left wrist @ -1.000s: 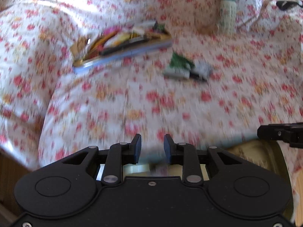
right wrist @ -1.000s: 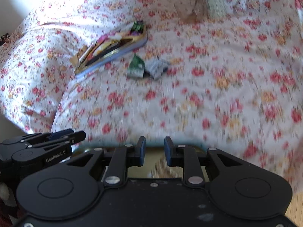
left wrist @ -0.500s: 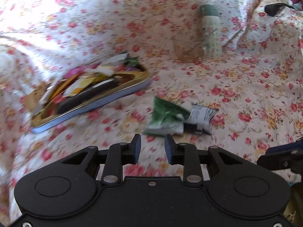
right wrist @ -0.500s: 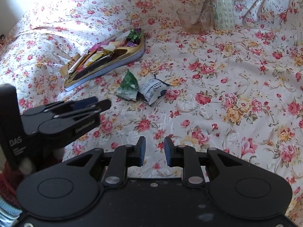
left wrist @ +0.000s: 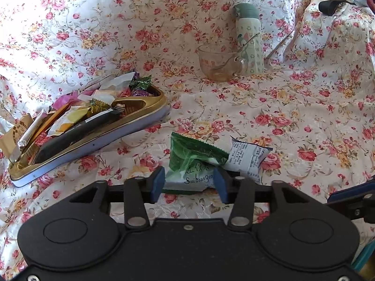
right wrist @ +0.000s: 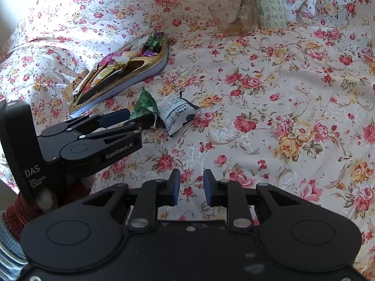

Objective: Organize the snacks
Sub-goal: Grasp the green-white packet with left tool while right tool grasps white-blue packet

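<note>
A green snack packet lies on the floral cloth, partly over a white-and-dark packet. My left gripper is open, its jaws on either side of the green packet's near end. In the right wrist view the left gripper reaches the green packet, with the white packet beside it. A gold-rimmed tray full of wrapped snacks lies to the left, also seen in the right wrist view. My right gripper hovers nearly closed and empty over bare cloth.
A glass cup with a spoon and a pale green flask stand at the back; both show in the right wrist view, the cup and the flask. The cloth is wrinkled and rises at the back.
Both grippers moved forward over the cloth. My left gripper opened wider and came around the green packet's near end. The right gripper kept its narrow gap.
</note>
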{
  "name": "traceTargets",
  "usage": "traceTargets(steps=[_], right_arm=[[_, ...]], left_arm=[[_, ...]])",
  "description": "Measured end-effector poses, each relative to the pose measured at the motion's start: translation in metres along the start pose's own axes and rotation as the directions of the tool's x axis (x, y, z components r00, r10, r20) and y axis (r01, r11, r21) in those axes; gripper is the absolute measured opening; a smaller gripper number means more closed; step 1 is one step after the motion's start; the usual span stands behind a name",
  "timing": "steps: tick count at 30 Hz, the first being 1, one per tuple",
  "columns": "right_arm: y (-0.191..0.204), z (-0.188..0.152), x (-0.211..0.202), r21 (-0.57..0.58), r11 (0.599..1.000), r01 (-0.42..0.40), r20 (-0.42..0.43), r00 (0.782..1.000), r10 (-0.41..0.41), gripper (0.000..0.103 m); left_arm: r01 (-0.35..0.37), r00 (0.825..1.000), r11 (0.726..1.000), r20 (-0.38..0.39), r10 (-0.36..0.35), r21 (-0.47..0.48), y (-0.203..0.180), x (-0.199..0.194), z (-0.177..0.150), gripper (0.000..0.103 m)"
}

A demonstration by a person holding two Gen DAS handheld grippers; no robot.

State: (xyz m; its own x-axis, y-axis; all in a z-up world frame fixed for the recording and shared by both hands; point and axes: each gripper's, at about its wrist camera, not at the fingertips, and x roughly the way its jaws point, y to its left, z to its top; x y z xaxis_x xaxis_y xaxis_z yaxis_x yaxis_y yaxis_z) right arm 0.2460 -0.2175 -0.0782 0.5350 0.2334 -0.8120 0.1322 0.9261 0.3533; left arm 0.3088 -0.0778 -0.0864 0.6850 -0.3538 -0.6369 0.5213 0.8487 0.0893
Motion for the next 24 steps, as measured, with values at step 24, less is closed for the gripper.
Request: traceTargets(steps=[24], right_arm=[[0.009, 0.009, 0.003, -0.023, 0.999, 0.037, 0.06, 0.998, -0.035, 0.025]], left_arm=[[-0.077, 0.996, 0.955, -0.057, 0.063, -0.287, 0.06, 0.018, -0.002, 0.055]])
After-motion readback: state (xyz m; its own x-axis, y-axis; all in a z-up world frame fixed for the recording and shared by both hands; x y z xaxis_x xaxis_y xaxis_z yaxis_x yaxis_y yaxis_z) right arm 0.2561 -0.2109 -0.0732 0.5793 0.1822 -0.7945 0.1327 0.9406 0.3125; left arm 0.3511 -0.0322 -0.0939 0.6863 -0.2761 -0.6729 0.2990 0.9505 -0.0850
